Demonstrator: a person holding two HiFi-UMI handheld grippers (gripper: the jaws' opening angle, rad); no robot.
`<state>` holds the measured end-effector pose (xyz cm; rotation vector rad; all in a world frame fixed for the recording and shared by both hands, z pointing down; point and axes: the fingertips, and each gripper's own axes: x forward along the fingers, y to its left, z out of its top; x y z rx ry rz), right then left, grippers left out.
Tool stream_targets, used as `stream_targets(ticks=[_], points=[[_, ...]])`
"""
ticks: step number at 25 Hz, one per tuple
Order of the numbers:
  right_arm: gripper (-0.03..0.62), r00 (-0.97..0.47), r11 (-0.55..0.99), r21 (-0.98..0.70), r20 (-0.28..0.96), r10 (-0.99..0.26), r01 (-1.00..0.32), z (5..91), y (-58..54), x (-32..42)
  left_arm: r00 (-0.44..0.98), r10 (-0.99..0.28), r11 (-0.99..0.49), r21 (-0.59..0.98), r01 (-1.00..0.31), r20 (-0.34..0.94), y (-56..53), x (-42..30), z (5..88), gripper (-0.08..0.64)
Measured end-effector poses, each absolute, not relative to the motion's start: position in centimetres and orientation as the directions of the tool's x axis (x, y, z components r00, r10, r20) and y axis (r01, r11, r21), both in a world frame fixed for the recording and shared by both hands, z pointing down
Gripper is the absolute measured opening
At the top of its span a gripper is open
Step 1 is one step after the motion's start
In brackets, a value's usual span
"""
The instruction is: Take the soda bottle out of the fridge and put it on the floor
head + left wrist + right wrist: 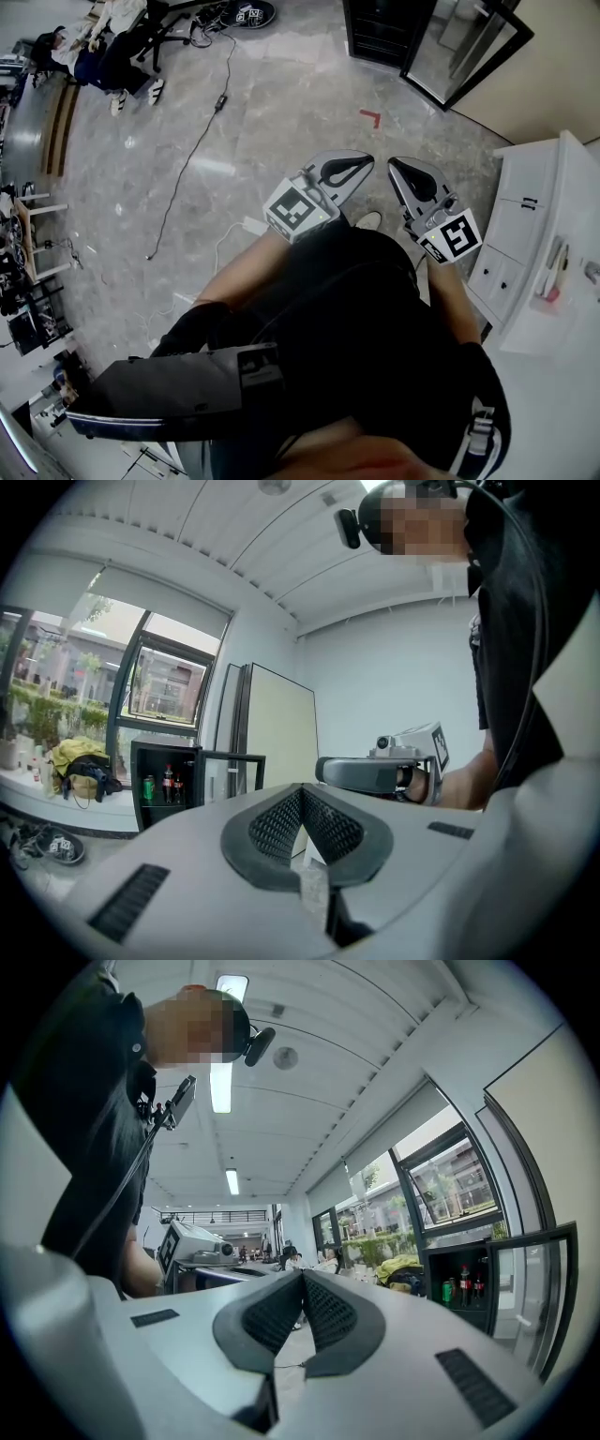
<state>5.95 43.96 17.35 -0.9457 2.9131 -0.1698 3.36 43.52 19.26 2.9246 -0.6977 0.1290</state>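
A small black fridge (380,33) stands across the floor with its glass door (469,47) swung open. In the left gripper view the fridge (141,761) holds dark soda bottles (168,785) with red labels beside a green can (148,787). The right gripper view shows the same soda bottles (464,1285) on the fridge shelf. My left gripper (364,165) and right gripper (396,167) are held side by side at waist height, far from the fridge. Both are shut with nothing in them: left gripper (302,789), right gripper (302,1275).
A white cabinet (534,216) stands close on my right. A black cable (187,159) runs over the marble floor, and a red tape mark (372,117) lies before the fridge. People sit at the far left (94,47). Shoes (52,846) lie near the window.
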Motion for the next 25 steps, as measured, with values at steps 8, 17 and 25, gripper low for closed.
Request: stream_targets(ticks=[8,17,25], points=[[0.014,-0.797,0.791,-0.123,-0.004,-0.604,-0.599,18.4,38.2,4.1,0.89,-0.443,-0.885,0.102,-0.454,0.11,37.4,1.1,20.3,0.0],[0.014,-0.771,0.761,-0.135,0.053,-0.634,-0.635,19.3,26.5,-0.4,0.908,-0.406,-0.901,0.123,-0.417,0.102,25.3,-3.7,20.9,0.001],[0.014,-0.701,0.691,-0.132,0.053,-0.711,-0.711,19.1,19.1,-0.6,0.931,-0.358,-0.924,0.119,-0.364,0.071,18.6,-5.7,20.4,0.0]])
